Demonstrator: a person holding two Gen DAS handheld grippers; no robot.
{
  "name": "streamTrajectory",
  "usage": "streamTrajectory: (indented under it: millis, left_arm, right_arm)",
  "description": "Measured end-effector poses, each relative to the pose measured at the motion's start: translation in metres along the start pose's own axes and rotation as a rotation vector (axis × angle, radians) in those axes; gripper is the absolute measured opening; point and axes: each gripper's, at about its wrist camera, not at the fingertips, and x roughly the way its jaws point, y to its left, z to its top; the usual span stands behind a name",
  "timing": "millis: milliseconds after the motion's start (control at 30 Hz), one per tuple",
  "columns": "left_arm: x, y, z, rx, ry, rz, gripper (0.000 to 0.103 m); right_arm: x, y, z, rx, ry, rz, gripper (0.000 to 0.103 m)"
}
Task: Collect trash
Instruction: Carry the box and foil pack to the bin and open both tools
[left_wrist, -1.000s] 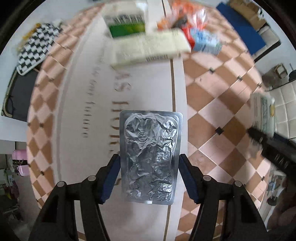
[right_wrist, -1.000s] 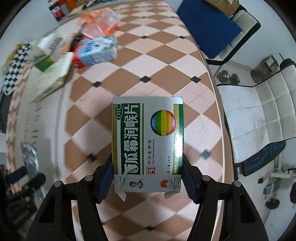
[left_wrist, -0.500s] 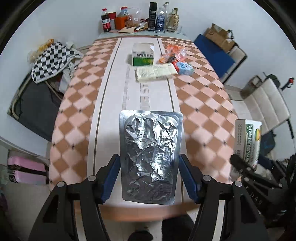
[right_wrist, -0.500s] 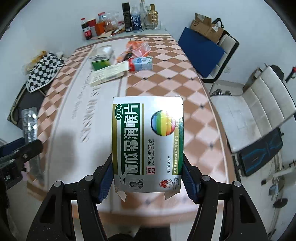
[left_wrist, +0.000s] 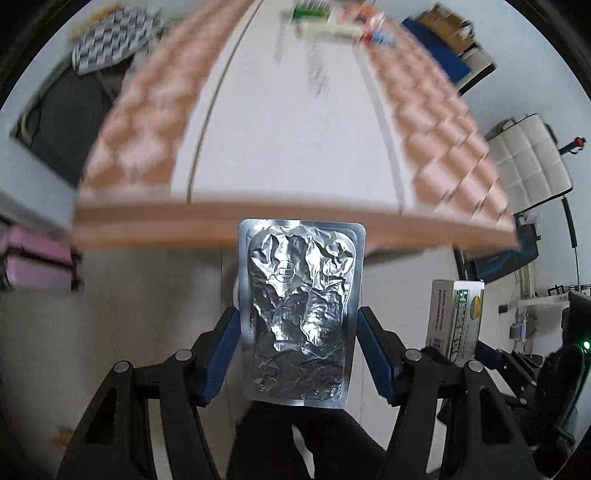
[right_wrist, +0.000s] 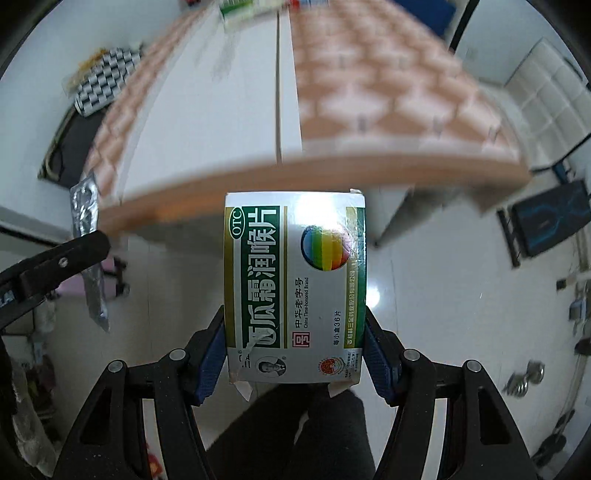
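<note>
Both loads hang off the bench (left_wrist: 295, 221) edge over the floor, long axes running straight out: left gripper (left_wrist: 297, 354) jaws clamp the foil blister pack (left_wrist: 301, 314), right gripper (right_wrist: 295, 350) jaws the lozenge box (right_wrist: 295, 284).

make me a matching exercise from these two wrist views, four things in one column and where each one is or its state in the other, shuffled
Things:
1. foil blister pack
2. medicine box
3. checkered cloth
4. white chair

Places or states:
A. beside the table's right side
B. clamped in the right gripper
C. clamped in the left gripper
D. off the table's far left side

Pairs: 1-C, 2-B, 3-D, 4-A
</note>
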Motion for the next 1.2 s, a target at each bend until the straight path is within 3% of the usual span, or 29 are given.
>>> streamTrajectory:
  millis: [100,267,367,600,700,800,833,867,1033,1100,1200]
  left_arm:
    - [0.054,0.011,-0.022,-0.037,0.081,0.001,0.061]
    - [0.16,0.035,-0.037,-0.132,0.207,-0.061,0.061]
    - [0.231,0.054,-0.031,-0.182,0.252,-0.094,0.061]
    - [0.352,0.091,-0.005,-0.229,0.31,-0.138,0.062]
    - [0.372,0.107,-0.002,-0.255,0.292,-0.157,0.065]
    - [0.377,0.12,-0.004,-0.27,0.277,-0.124,0.093]
    - [0.376,0.124,-0.006,-0.278,0.274,-0.114,0.095]
    - [0.373,0.127,-0.008,-0.279,0.268,-0.098,0.095]
    - [0.354,0.129,-0.023,-0.263,0.19,0.005,0.095]
    - [0.343,0.125,-0.03,-0.22,0.141,0.091,0.096]
    - [0.334,0.12,-0.037,-0.19,0.135,0.14,0.096]
  right_arm:
    - [0.051,-0.016,-0.022,0.017,0.075,0.01,0.068]
    - [0.151,-0.045,-0.044,0.08,0.172,0.048,0.068]
    - [0.21,-0.059,-0.047,0.115,0.208,0.063,0.068]
    - [0.34,-0.069,-0.031,0.136,0.225,0.126,0.068]
    - [0.385,-0.068,-0.022,0.137,0.223,0.173,0.068]
    - [0.42,-0.066,-0.007,0.162,0.237,0.262,0.071]
    - [0.429,-0.067,-0.005,0.169,0.241,0.284,0.086]
    - [0.436,-0.067,-0.004,0.171,0.239,0.294,0.103]
    - [0.435,-0.067,-0.001,0.15,0.206,0.279,0.103]
    - [0.43,-0.061,-0.001,0.121,0.206,0.236,0.103]
    - [0.417,-0.05,-0.003,0.06,0.207,0.154,0.103]
